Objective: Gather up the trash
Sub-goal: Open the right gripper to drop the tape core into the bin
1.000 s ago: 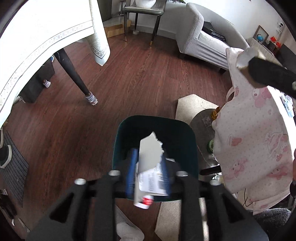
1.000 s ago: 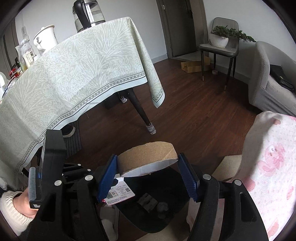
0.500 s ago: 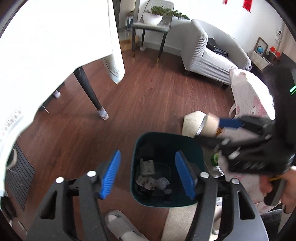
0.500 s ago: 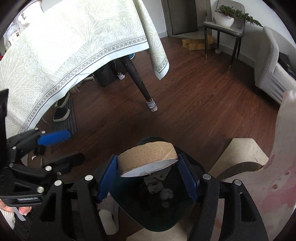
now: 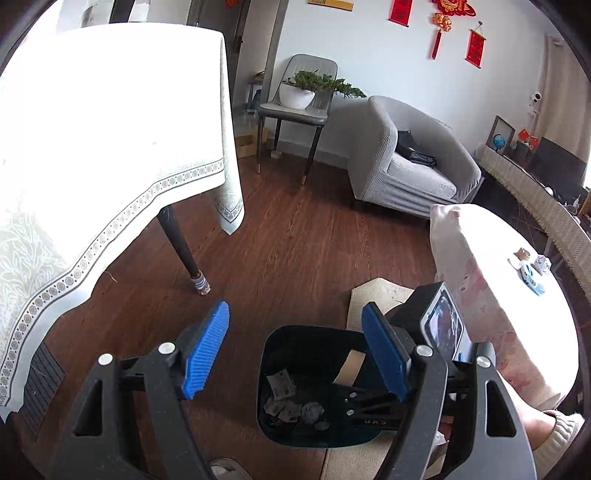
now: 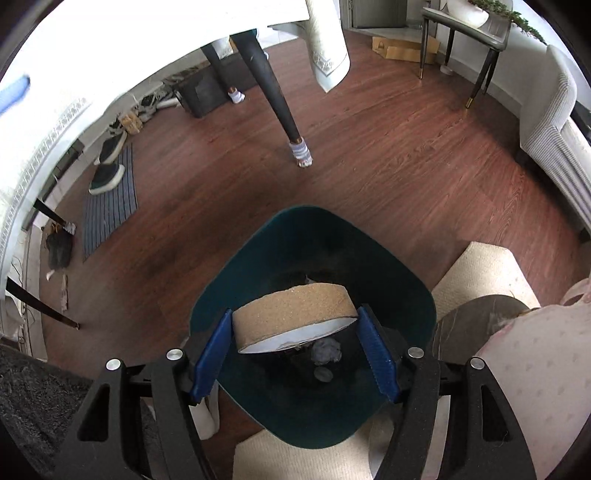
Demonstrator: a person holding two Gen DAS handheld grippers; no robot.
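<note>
Dark teal bin (image 6: 258, 258), tan cork-look roll (image 6: 295, 306), blue pads (image 5: 207, 350)

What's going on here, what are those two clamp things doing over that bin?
A person is tidying up with a clamp in each hand. The right gripper has a cardboard tape roll between its opening jaws, right above the dark green bin. The left gripper, empty and opening, hovers over the bin, where paper scraps already lie.

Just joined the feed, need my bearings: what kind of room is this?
Most likely a home living and dining room: a grey armchair, a table under a patterned tablecloth, and red hanging decorations on the wall.
</note>
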